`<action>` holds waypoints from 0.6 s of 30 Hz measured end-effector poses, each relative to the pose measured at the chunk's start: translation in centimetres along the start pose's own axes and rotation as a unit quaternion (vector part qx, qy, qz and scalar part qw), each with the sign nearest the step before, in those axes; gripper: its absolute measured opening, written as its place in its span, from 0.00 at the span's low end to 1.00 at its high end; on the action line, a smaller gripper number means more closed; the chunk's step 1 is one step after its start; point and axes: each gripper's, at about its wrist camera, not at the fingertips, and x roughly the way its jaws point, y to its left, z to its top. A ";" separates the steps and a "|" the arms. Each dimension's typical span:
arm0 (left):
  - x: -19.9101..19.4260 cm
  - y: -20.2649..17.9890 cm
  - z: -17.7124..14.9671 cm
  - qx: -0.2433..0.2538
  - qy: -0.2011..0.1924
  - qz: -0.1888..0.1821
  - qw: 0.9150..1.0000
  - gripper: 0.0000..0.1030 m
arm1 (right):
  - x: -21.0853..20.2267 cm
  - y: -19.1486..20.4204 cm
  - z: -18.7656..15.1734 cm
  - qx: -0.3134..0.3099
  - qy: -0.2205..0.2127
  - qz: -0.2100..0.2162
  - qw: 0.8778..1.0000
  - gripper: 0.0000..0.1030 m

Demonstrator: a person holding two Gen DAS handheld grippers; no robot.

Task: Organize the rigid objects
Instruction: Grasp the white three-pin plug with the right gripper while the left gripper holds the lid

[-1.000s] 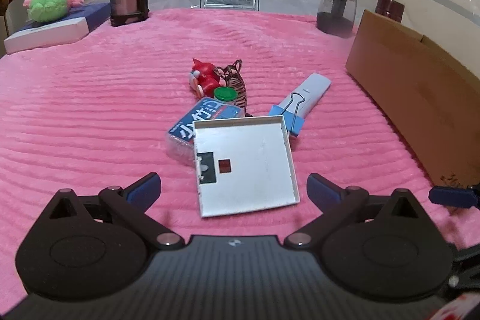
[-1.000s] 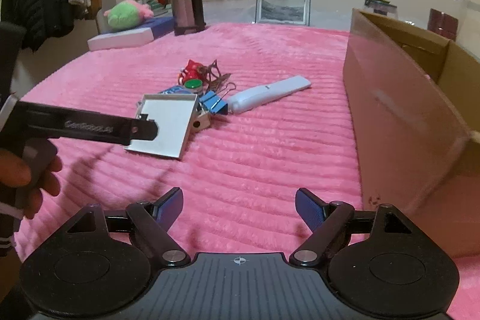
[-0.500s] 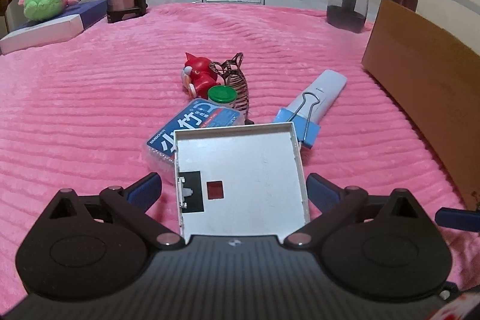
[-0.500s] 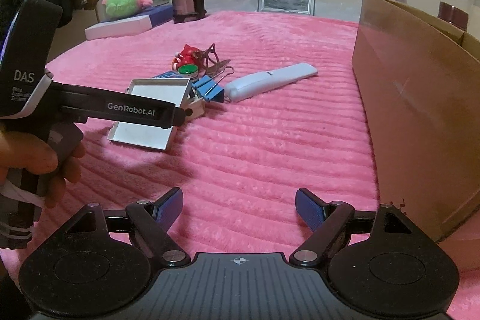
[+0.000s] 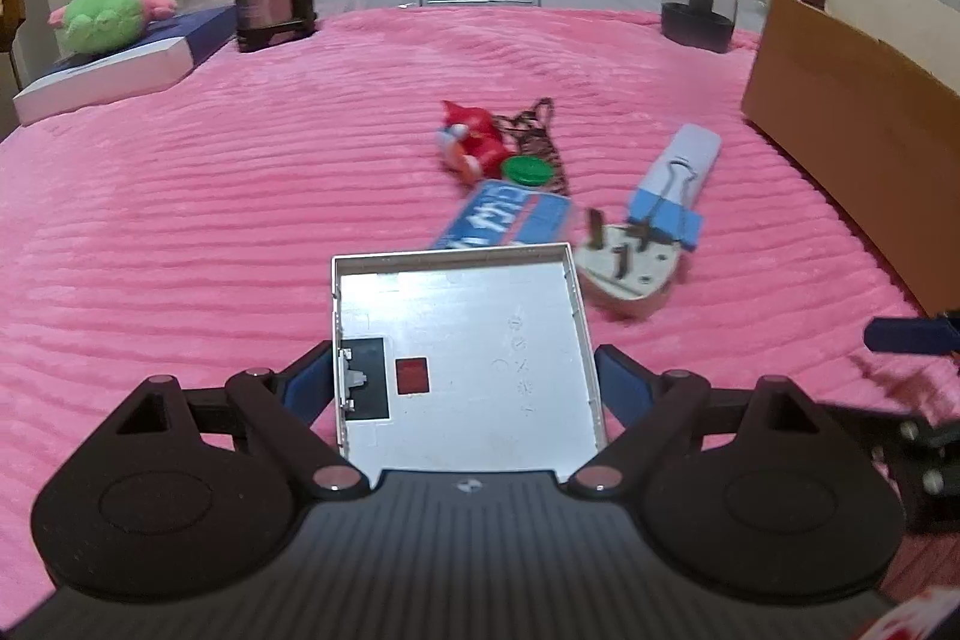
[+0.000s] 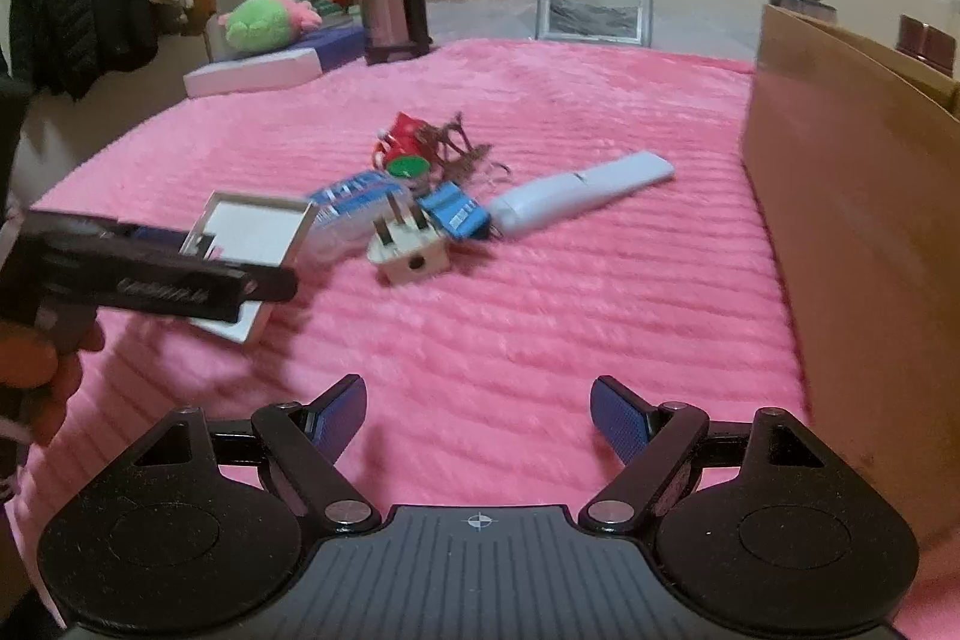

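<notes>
Sorting is barely starting: left claw (image 5: pixel 462 379) is closing around the white tray (image 5: pixel 462 334), right claw (image 6: pixel 477 415) is hanging released, clutter is still lying outside the cardboard box (image 6: pixel 852 196).

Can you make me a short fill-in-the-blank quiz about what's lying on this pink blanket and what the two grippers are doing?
1. The shallow white square tray lies between the fingers of the ____ gripper.
2. The round screw cap beside the red toy figure is ____ in colour.
3. The blue binder clip lies on the long pale grey ____.
4. The right gripper holds ____.

Missing words: left; green; remote control; nothing
</notes>
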 end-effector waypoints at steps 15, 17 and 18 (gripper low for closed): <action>-0.8 3.5 0.2 -0.037 -0.012 -0.015 0.999 0.85 | 7.3 2.2 4.1 -0.027 -0.004 0.031 0.999 0.65; -0.8 3.6 0.2 -0.040 -0.013 -0.015 0.999 0.85 | 7.9 2.3 4.4 -0.028 -0.004 0.033 0.999 0.65; -0.7 3.7 0.2 -0.042 -0.013 -0.015 0.999 0.85 | 8.2 2.3 4.5 -0.031 -0.004 0.035 0.999 0.65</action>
